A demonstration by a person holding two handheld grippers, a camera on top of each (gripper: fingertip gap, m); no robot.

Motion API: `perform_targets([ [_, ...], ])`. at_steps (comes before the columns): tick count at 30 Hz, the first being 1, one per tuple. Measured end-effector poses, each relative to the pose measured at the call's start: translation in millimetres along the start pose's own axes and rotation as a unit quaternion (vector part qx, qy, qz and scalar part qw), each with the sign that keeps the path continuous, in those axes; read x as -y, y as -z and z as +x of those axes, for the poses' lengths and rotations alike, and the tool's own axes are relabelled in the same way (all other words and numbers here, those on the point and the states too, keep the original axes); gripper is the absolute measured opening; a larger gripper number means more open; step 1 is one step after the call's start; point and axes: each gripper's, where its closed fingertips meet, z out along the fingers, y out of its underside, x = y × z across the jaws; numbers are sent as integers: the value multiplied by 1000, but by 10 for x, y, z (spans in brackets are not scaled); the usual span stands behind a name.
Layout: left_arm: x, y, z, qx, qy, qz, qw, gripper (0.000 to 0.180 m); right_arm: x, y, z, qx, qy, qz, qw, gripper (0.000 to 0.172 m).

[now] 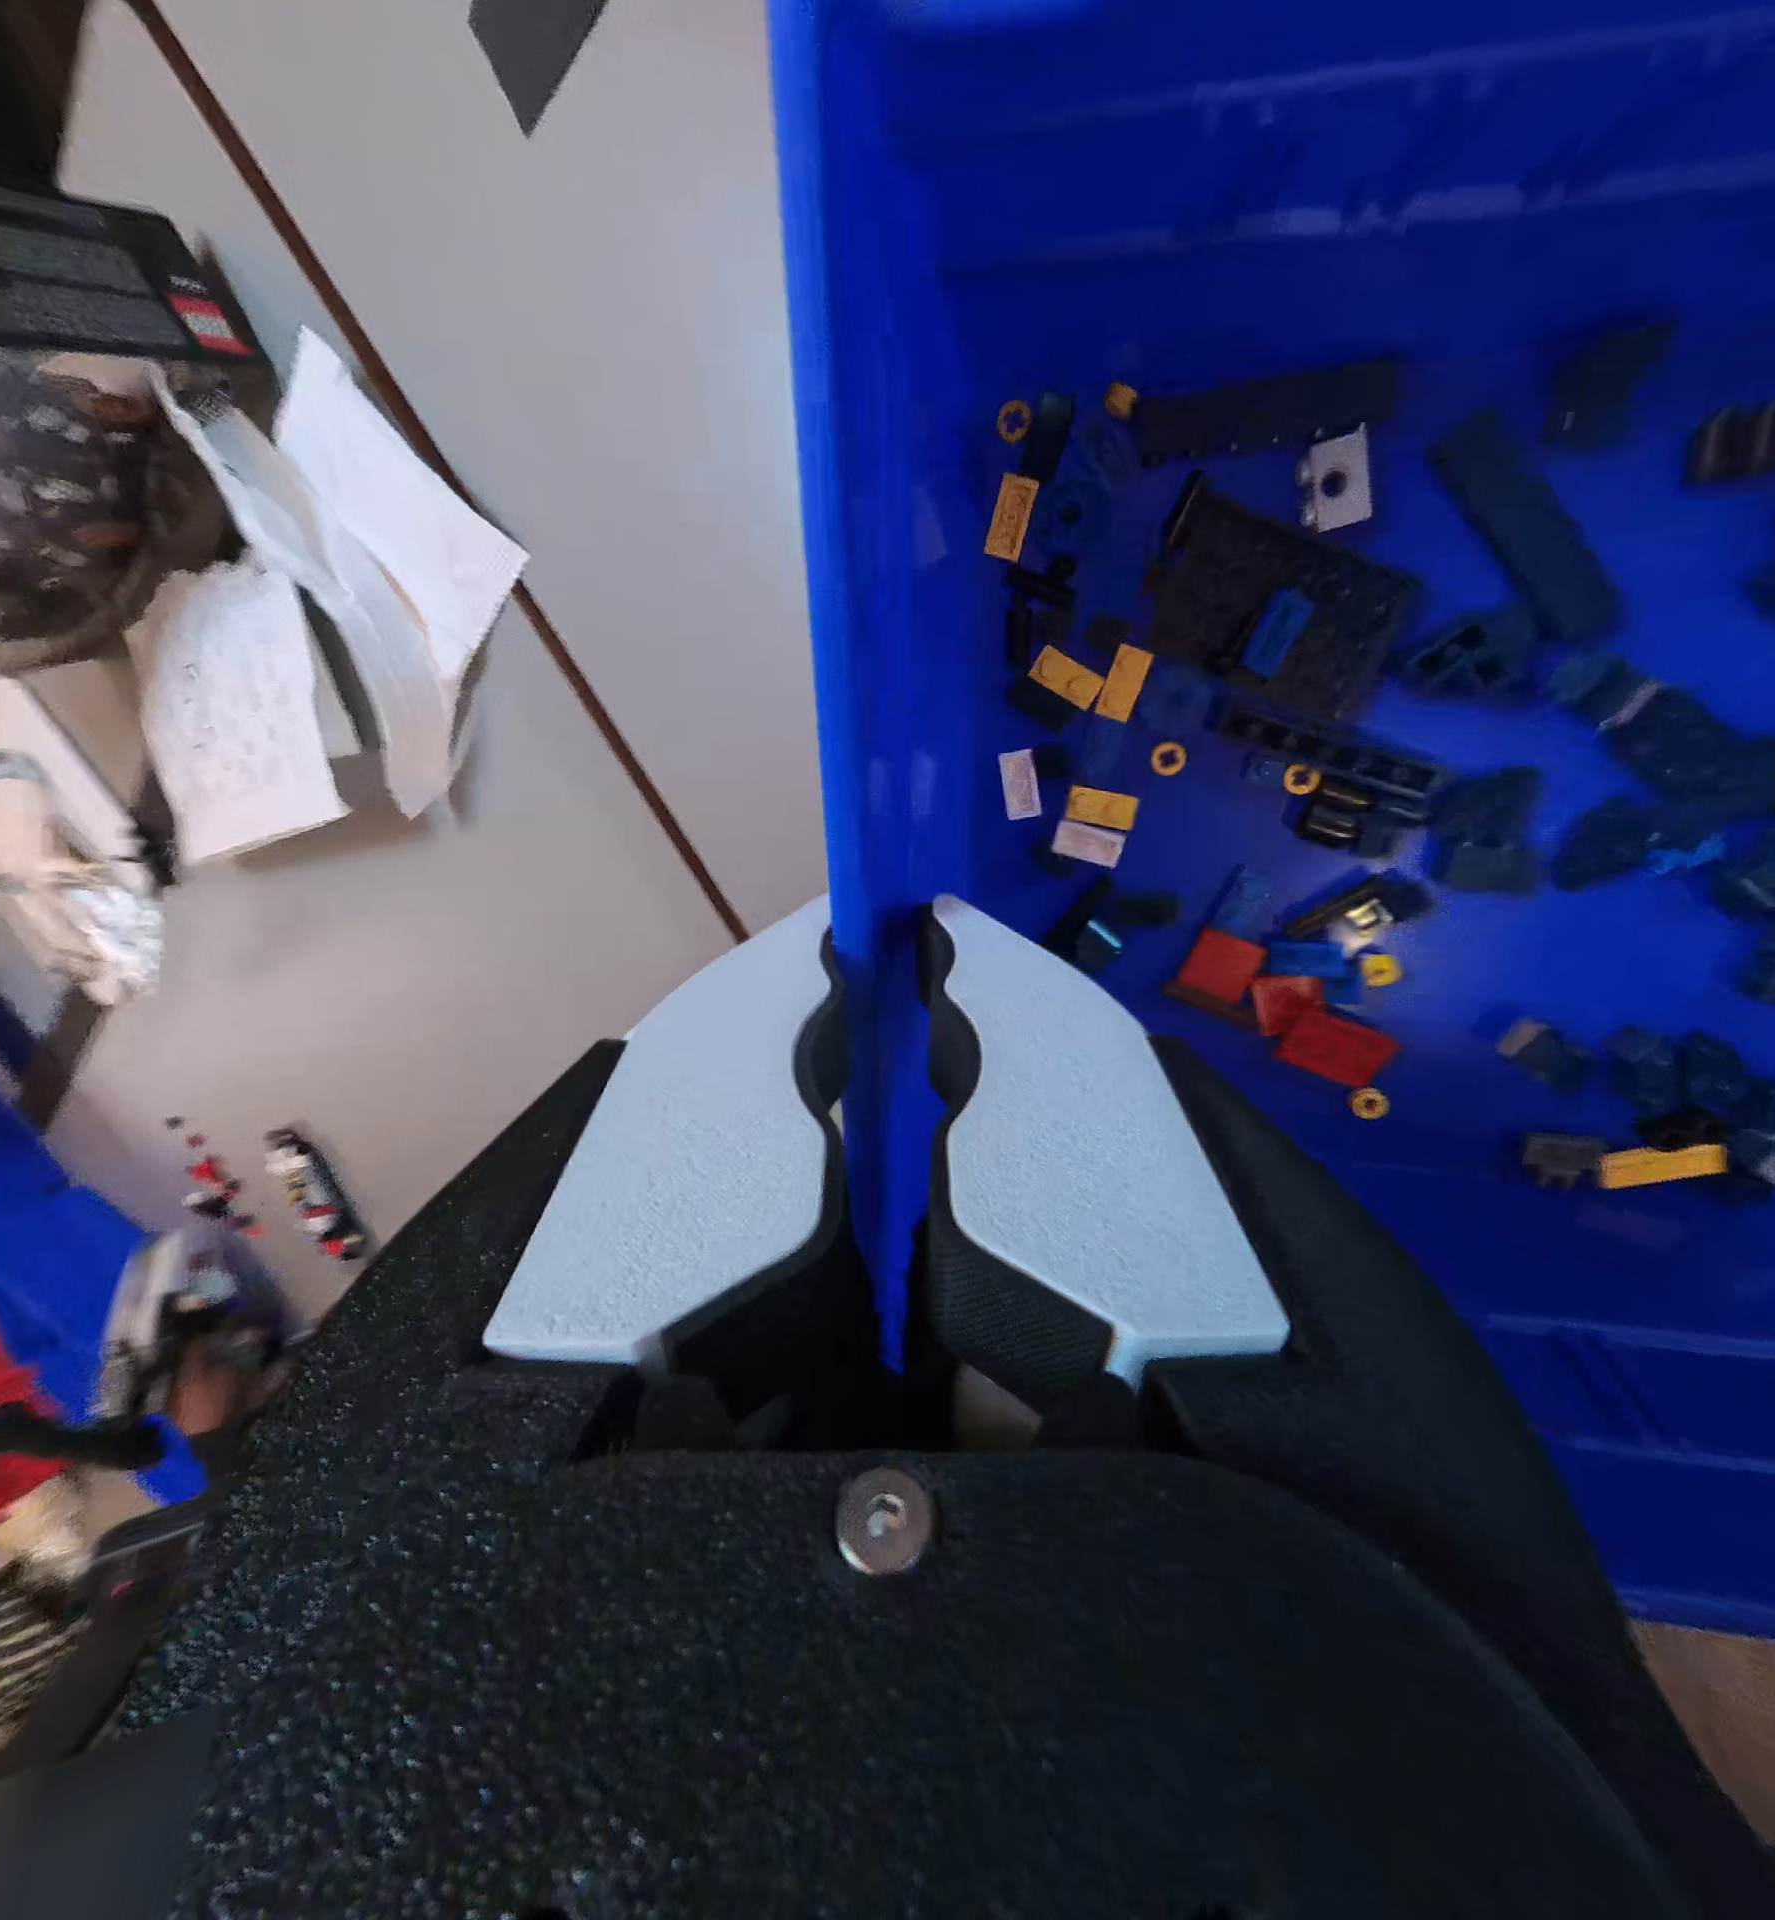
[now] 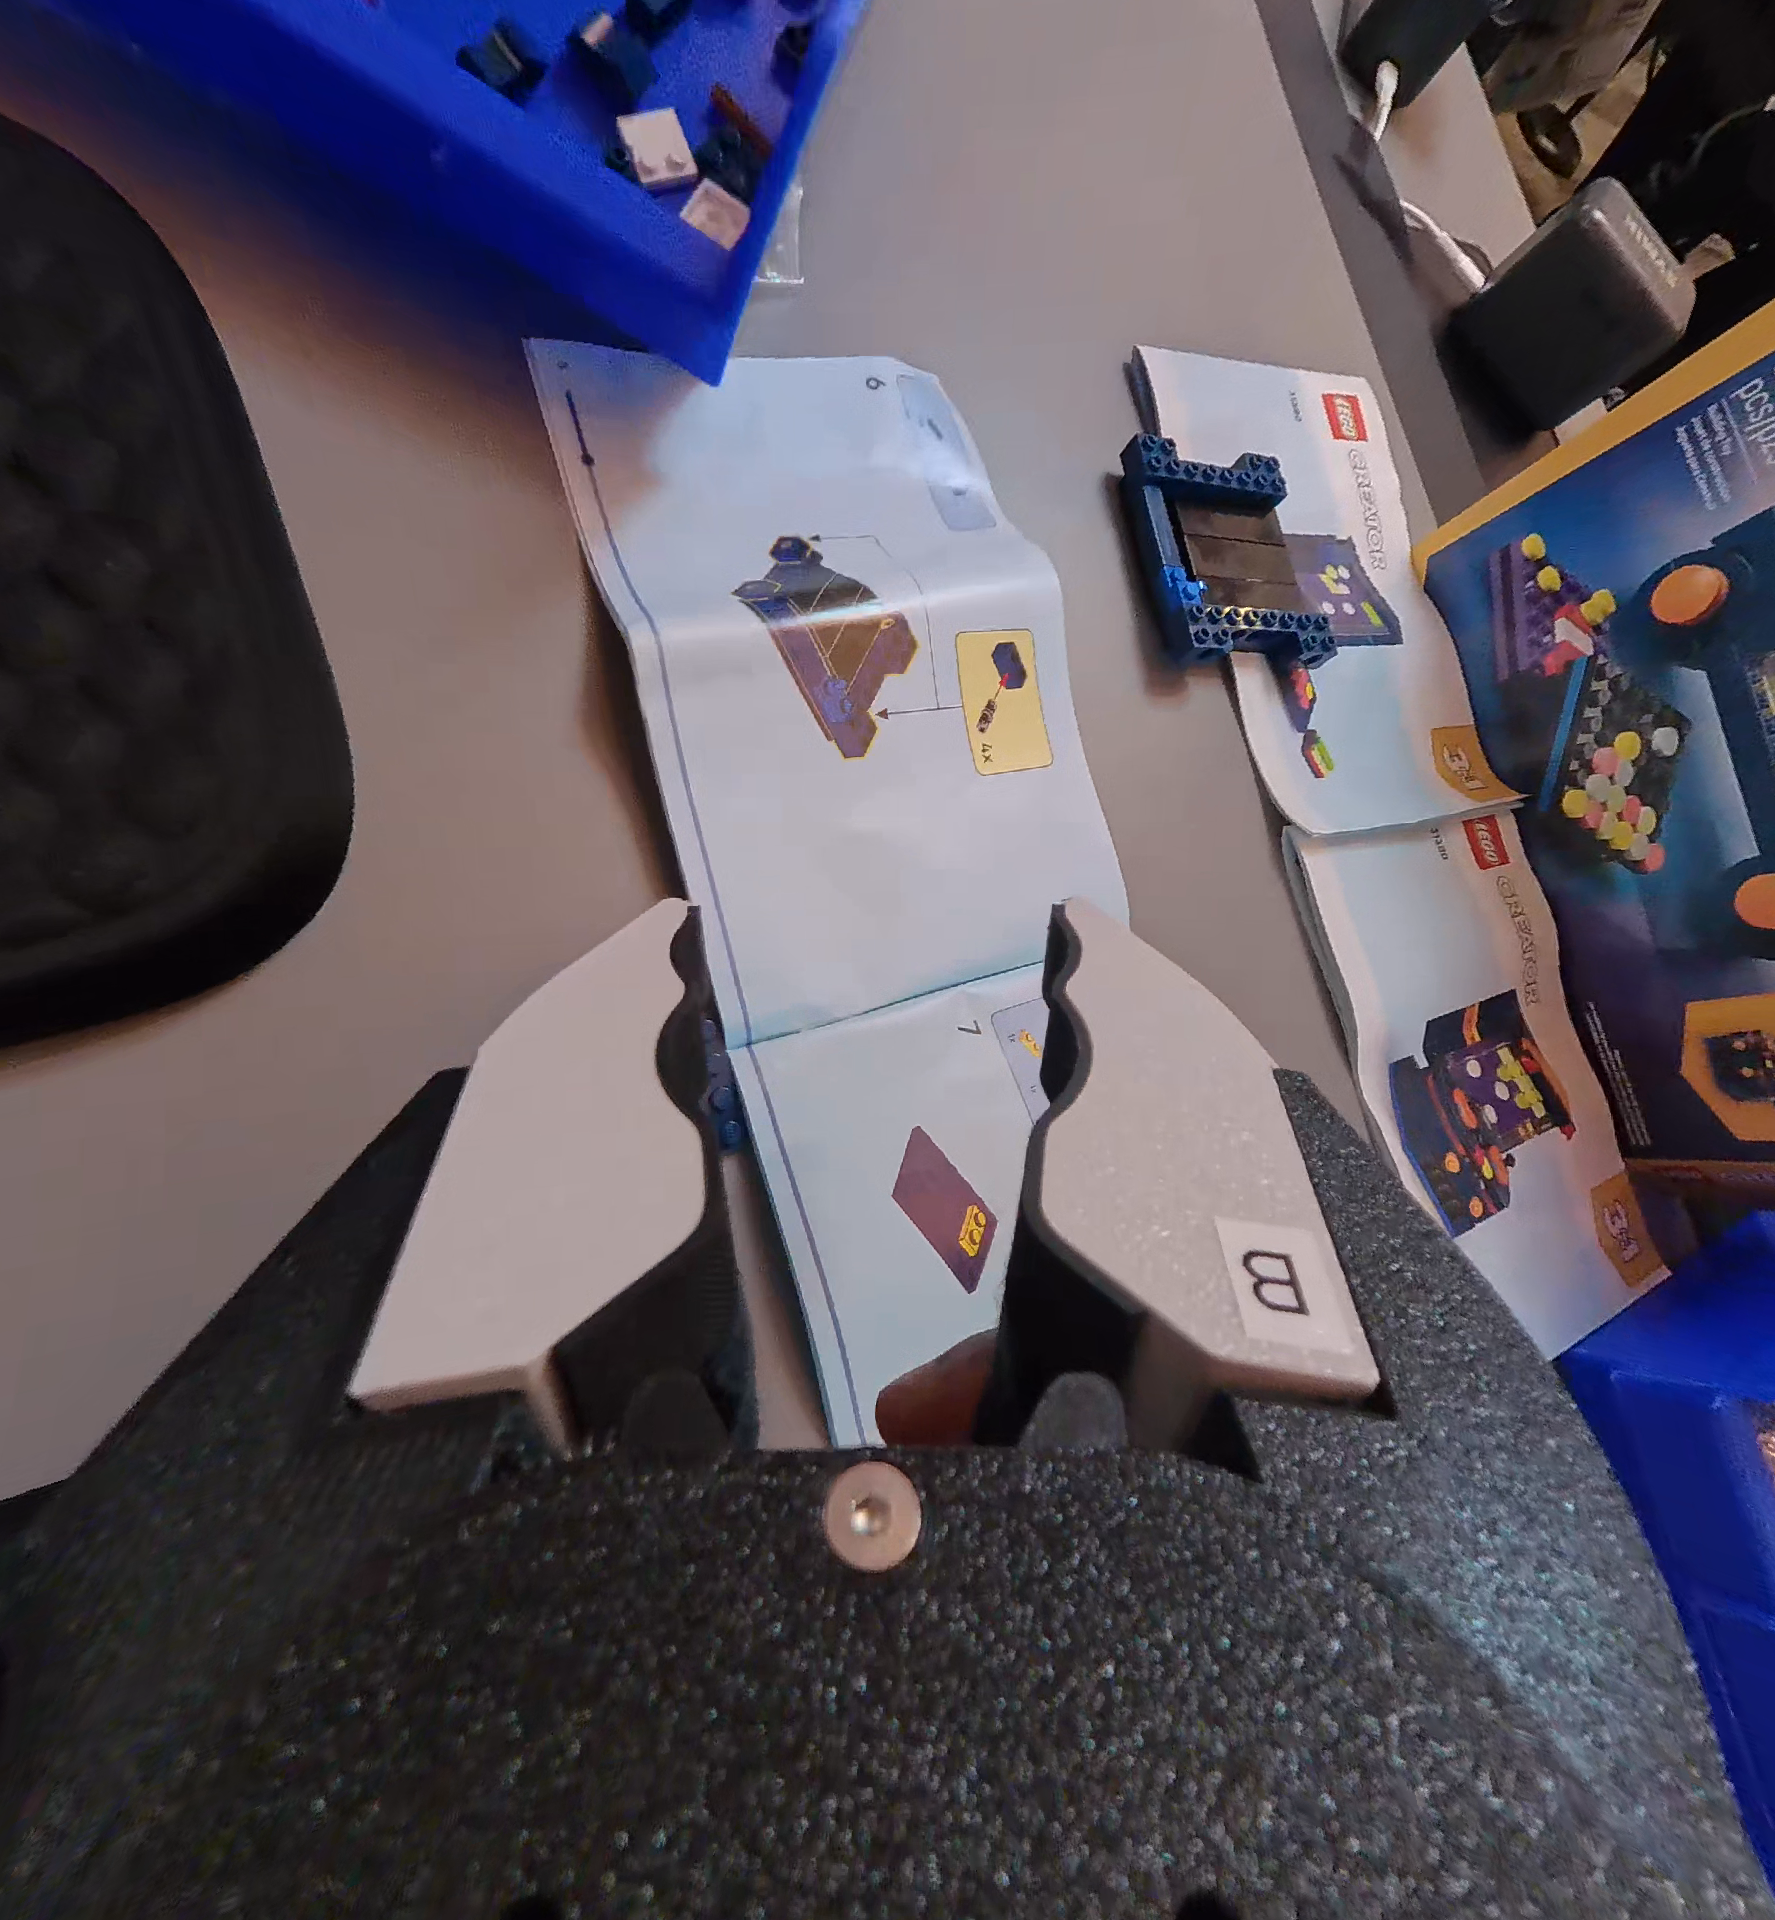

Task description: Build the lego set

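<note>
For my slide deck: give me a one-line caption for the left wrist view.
Left claw grips the blue tray's wall; loose building bricks lie scattered inside the tray.

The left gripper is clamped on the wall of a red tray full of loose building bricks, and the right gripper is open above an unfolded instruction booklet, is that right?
Not quite: the tray is blue, not red. The left wrist view shows the left gripper clamped on the wall of a blue tray full of loose building bricks. The rest holds: in the right wrist view the right gripper is open above the unfolded instruction booklet.

Each claw (image 1: 881,914) (image 2: 872,914) has pale grey fingers, wavy black pads, a speckled black body and one silver screw.
</note>
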Motion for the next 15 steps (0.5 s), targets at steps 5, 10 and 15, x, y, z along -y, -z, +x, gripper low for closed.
perform_targets([
  [5, -4, -84, -31, -33, 10, 22, 999, 9, -21, -18, 0, 10, -11, 2, 1000, 63],
  [10, -31, -175, -43, -26, 9, 16, 999, 10, -20, -27, -5, 11, -11, 2, 1000, 63],
  [15, -2, -311, -7, -46, -9, 24, 999, 12, -23, -41, -34, 27, -21, 7, 999, 63],
])
